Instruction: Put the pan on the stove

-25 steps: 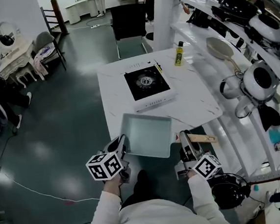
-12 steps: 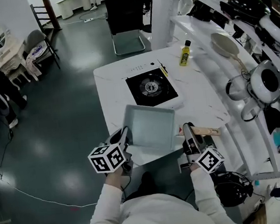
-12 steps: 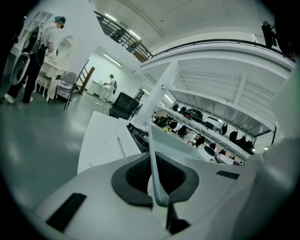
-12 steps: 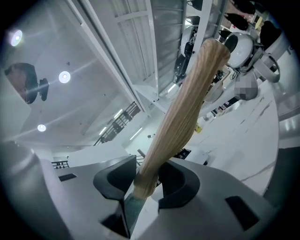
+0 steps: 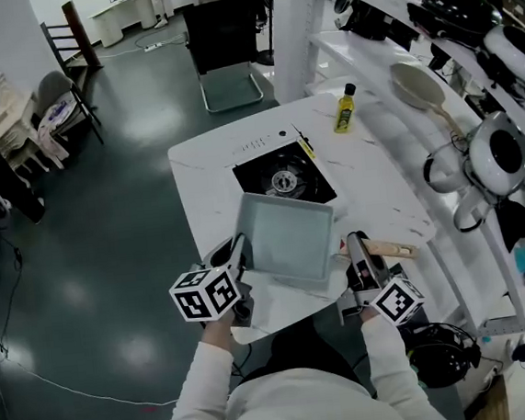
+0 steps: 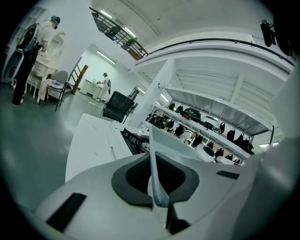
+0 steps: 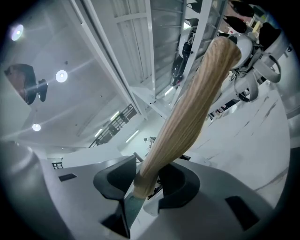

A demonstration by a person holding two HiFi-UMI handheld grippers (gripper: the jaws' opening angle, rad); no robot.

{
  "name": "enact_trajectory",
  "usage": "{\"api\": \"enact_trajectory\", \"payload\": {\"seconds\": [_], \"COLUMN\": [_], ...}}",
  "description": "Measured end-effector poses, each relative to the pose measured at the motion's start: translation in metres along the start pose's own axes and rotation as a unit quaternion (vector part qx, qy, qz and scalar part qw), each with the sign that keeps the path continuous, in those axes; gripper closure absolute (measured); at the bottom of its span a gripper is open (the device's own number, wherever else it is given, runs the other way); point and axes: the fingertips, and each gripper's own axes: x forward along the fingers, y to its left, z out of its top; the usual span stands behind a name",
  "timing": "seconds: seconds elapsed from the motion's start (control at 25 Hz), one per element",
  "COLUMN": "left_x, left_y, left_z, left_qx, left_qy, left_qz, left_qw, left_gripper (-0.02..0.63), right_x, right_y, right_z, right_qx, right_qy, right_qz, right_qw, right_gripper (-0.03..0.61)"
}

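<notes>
While the left gripper (image 5: 237,254) pinches the pan (image 5: 289,239), the right gripper (image 5: 353,247) clasps its wooden handle (image 7: 188,116).

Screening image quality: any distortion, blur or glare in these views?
Head view: sharp, shelves bowed at the edge, light patches on the glossy floor. Left gripper view: fisheye, dark corners, pan edge soft up close. Right gripper view: same fisheye, wooden handle soft, ceiling lights flaring.

head: steeply down, far | gripper views: close along jaws | shared: table (image 5: 207,187)
</notes>
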Motion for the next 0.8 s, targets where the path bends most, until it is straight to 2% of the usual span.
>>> {"api": "enact_trajectory", "payload": {"seconds": [0.8], "left_x": [0.086], "left_y": [0.035], "left_z": [0.030], "left_qx": [-0.016], "left_qy": [0.011], "left_qz": [0.030], "left_qw": [0.9994], "left_gripper": [0.586], "right_x": [0.102], "right_y": [-0.049], "right_z": [0.024], "right_qx": [0.000], "right_qy": [0.028], "right_qz": [0.009], "right_qw": [1.000], "right_gripper": [0.411]}}
